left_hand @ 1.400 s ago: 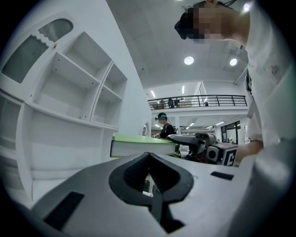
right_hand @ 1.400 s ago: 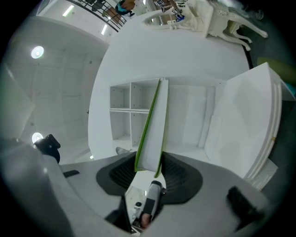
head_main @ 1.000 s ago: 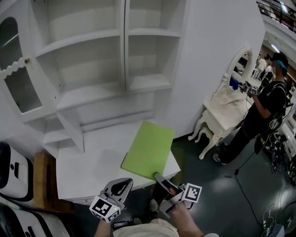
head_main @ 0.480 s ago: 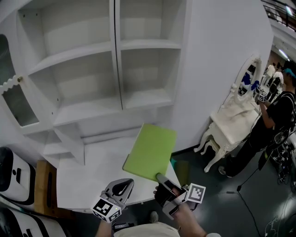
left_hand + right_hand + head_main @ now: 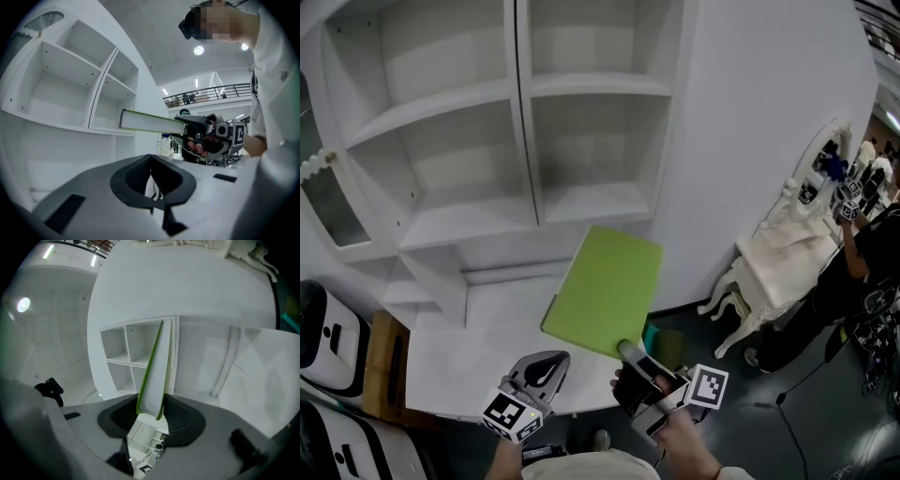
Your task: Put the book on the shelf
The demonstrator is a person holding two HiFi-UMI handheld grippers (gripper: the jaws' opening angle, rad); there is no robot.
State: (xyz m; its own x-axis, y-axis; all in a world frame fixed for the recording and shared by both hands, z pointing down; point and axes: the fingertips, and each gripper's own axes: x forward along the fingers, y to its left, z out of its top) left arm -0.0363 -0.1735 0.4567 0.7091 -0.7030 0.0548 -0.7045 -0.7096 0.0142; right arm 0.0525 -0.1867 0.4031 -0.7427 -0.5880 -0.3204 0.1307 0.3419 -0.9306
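Note:
A thin green book (image 5: pixel 605 291) hangs tilted in the air over the white desk top (image 5: pixel 478 328), below the white shelf unit (image 5: pixel 581 202). My right gripper (image 5: pixel 630 356) is shut on the book's near bottom corner. In the right gripper view the book (image 5: pixel 154 366) runs edge-on from between the jaws of the right gripper (image 5: pixel 151 411) toward the open shelf bays (image 5: pixel 136 345). My left gripper (image 5: pixel 544 367) sits low beside it, shut and holding nothing. From the left gripper (image 5: pixel 151 161) view, the book (image 5: pixel 145 123) shows as a flat slab.
A glass cabinet door (image 5: pixel 323 197) stands open at the left. A white and black machine (image 5: pixel 328 337) and a wooden block (image 5: pixel 380 361) are lower left. A white dressing table (image 5: pixel 769 253) and a person (image 5: pixel 862 253) are at the right.
The right gripper has lifted the book higher and closer to the shelf bays. The left gripper has stayed low and shut.

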